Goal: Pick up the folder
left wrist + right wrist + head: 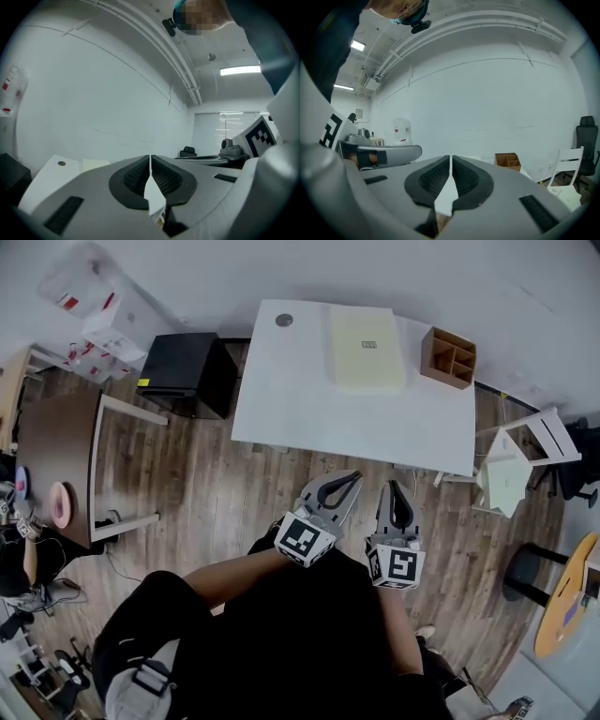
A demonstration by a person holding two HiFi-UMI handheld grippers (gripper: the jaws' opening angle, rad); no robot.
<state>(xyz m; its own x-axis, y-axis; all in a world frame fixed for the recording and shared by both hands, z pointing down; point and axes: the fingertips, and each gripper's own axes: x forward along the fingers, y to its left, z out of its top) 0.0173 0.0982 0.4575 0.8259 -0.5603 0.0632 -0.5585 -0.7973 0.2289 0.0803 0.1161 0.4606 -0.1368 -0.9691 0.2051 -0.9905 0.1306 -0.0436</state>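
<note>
- Foreground: the person's dark-clad body [309, 643] fills the bottom of the head view, with both forearms reaching forward over the wood floor [216, 493].
- Left gripper [353, 475]: its jaws are closed pad against pad, and the left gripper view shows nothing between them. It is held level and aimed toward the table.
- Right gripper [392, 486]: its jaws are likewise pressed together and empty, and it sits just beside the left one, tilted slightly downward.
- White table [309, 404]: it stands ahead of both grippers, with a strip of floor showing between the jaw tips and its near edge.
- Folder [367, 346]: it lies flat on the far half of the table between a small round grommet [284, 321] and a wooden organiser [448, 357], touching neither and well apart from both grippers.
- Progress, as judged: the pick-up has not begun. Left to do are the approach to the table, opening the jaws, gripping the folder and lifting it.
- Appearance of the folder: a pale yellow rectangle with a small dark label near its middle and edges roughly square to the table. It appears to lie flush on the surface, so a jaw probably has little to catch except at an edge.
</note>
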